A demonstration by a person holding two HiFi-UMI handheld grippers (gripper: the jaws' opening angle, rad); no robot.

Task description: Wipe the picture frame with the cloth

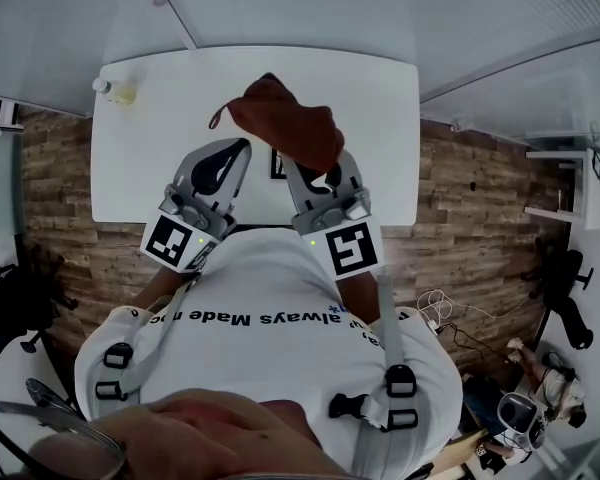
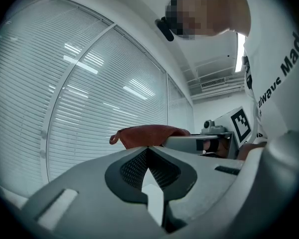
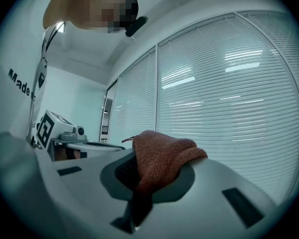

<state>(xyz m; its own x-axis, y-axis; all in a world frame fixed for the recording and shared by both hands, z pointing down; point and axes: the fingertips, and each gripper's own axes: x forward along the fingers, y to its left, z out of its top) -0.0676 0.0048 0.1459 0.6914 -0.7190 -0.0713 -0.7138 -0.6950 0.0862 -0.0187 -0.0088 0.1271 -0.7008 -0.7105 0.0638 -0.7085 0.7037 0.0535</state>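
My right gripper (image 3: 142, 177) is squeezed tight on the red-brown cloth (image 3: 162, 156), which bunches up over its tips. My left gripper (image 2: 149, 156) is pinched together with nothing in it, just beside. The picture frame (image 1: 277, 165) peeks out between them on the white table (image 1: 160, 138).

White shirt (image 1: 280, 368) — print reads "always Made" (rest cut off).
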